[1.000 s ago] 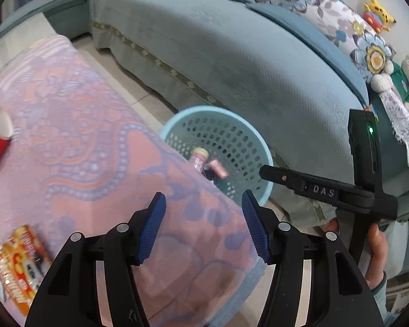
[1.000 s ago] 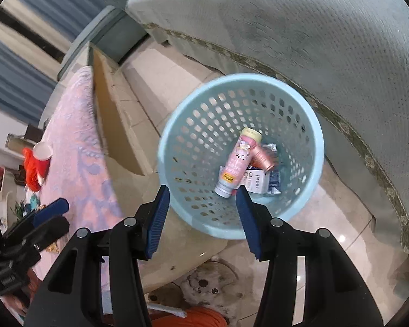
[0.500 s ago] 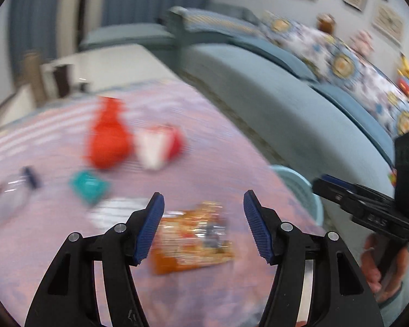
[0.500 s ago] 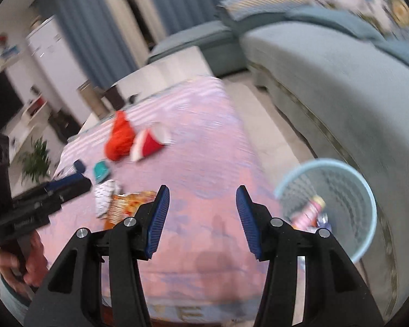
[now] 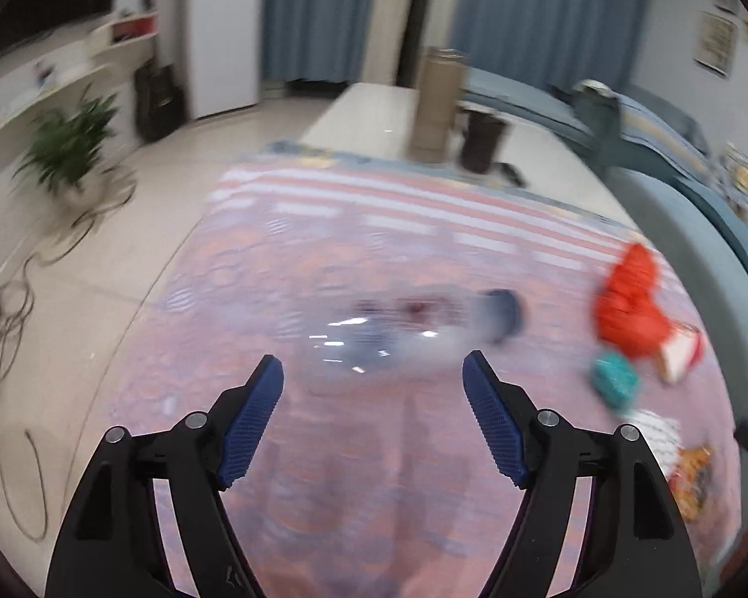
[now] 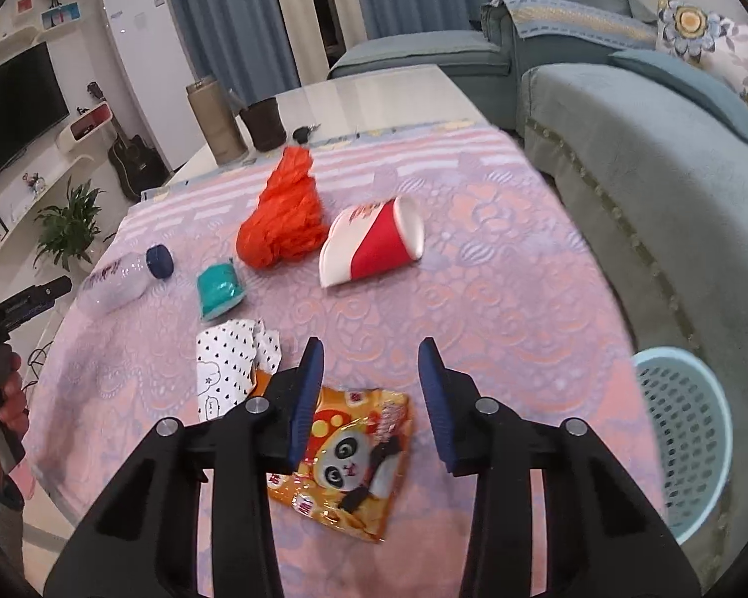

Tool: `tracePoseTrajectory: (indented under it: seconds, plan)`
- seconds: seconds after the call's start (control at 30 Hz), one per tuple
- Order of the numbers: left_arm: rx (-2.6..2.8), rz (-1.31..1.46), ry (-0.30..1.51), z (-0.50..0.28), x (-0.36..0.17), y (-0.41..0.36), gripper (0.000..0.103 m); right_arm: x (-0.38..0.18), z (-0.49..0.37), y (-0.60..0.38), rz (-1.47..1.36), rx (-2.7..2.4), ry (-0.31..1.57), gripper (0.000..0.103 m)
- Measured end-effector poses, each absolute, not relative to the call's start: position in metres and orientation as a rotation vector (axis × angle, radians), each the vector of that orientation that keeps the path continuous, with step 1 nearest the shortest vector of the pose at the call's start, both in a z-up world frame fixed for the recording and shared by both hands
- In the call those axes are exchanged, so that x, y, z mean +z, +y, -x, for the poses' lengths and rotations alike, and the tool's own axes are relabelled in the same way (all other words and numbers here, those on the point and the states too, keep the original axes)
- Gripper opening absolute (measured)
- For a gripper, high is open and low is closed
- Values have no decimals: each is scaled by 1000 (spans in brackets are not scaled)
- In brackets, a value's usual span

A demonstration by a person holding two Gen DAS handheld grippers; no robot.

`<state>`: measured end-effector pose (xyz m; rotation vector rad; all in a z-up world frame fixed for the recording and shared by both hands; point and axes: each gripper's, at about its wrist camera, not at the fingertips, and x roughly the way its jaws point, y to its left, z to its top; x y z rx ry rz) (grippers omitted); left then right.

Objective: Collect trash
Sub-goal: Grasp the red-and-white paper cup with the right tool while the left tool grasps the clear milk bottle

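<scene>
Right wrist view: pink embossed tablecloth (image 6: 498, 299), perforated plastic basket (image 6: 693, 428) at three o'clock, right gripper (image 6: 371, 378) closing, half-open, empty; left gripper (image 5: 372, 401) widening, empty.

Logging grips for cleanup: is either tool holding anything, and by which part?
Nothing is held. The left tool and right tool are both open and empty.

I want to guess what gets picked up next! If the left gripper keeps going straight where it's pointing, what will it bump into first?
Most likely the clear plastic bottle with the dark blue cap, lying on its side on the tablecloth. It sits just ahead of the open, empty left gripper. The picture is blurry, so the distance is hard to judge.
</scene>
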<state>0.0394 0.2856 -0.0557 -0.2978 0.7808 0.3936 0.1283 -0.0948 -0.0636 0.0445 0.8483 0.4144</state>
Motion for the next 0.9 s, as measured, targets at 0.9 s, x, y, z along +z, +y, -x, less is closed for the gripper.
tracePoseTrajectory:
  seconds: [0.9]
  plan:
    - [70,140,775,-75,-41,193,86,-53,-173,-65,39,367,843,66]
